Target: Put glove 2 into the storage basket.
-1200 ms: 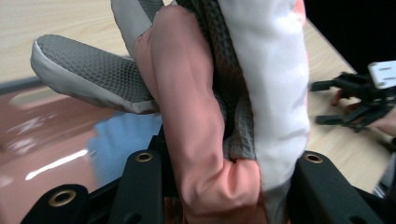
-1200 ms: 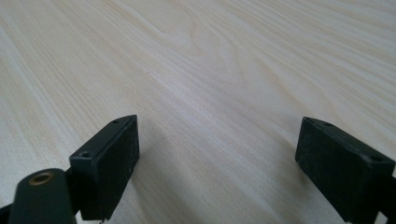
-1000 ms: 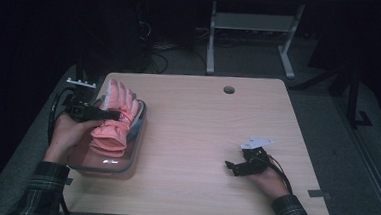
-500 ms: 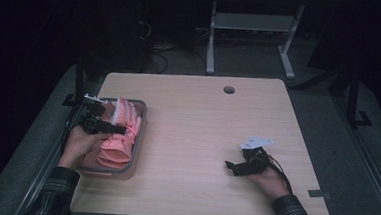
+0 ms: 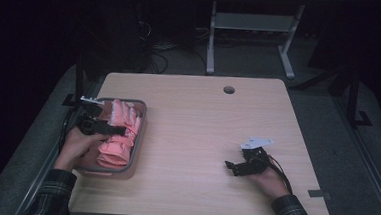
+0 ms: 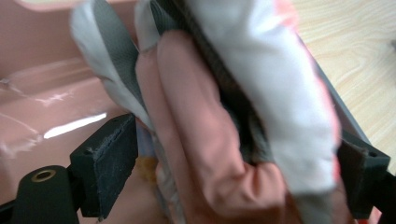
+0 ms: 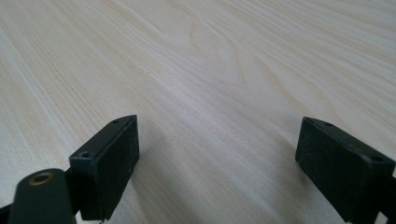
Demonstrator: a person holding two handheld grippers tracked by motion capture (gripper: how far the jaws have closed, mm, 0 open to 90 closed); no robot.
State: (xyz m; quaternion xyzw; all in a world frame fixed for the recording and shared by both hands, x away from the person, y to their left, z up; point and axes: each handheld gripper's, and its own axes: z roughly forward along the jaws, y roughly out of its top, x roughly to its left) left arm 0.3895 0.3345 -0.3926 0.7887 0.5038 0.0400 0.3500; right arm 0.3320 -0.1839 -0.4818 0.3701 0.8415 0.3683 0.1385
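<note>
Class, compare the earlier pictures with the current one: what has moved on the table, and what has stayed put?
The left gripper has drawn back toward the person, lowering the pink gloves flatter into the tray; its jaws stand open around them. The right gripper stays open on the table, and the tray has not shifted.

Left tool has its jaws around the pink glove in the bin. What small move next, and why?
Probably close the left tool further on the pink glove. In the left gripper view its jaws stand wide either side of the fabric, which looks loosely bunched, with the glove low in the bin. The right tool rests open.
</note>
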